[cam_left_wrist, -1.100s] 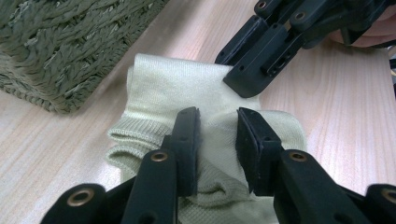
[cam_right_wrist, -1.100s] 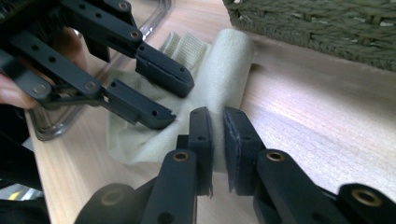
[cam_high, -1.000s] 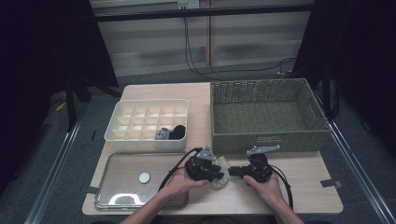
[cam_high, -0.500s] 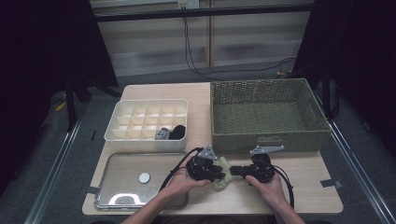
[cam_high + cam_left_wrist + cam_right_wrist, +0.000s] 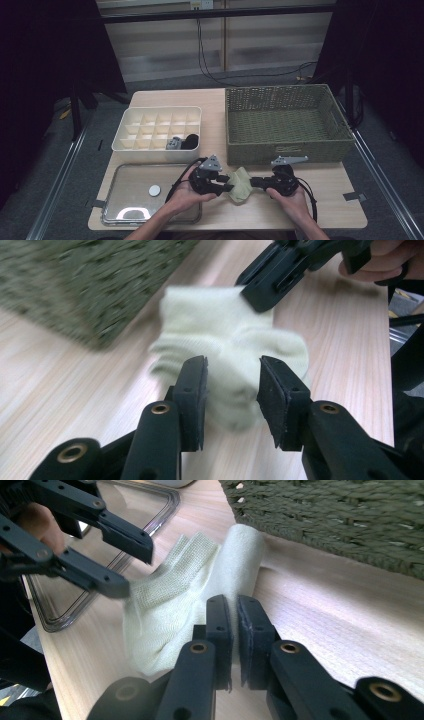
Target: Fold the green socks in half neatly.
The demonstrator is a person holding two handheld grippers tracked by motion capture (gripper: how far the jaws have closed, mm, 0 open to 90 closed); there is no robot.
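Note:
A pale cream sock [image 5: 240, 184] lies crumpled on the wooden table just in front of the wicker basket. My right gripper [image 5: 253, 182] comes in from the right and is shut on a fold of the sock [image 5: 170, 600], its jaws [image 5: 235, 602] pressed together over the cloth. My left gripper [image 5: 227, 186] faces it from the left. Its jaws [image 5: 232, 365] have just been opening and stand apart on either side of the sock [image 5: 225, 340], their pads not pressing it. In the right gripper view the left gripper [image 5: 135, 562] is spread open at the sock's edge.
The green wicker basket [image 5: 287, 150] stands close behind the sock. A white compartment box [image 5: 150, 125] sits at the back left, with a grey thing and a dark one [image 5: 182, 142] in one corner. A clear tray [image 5: 125, 180] holding a small white disc [image 5: 154, 190] lies at the front left.
The left gripper's jaws have spread wider and the gripper has drawn back a little from the sock. The right gripper has kept its grip and its place.

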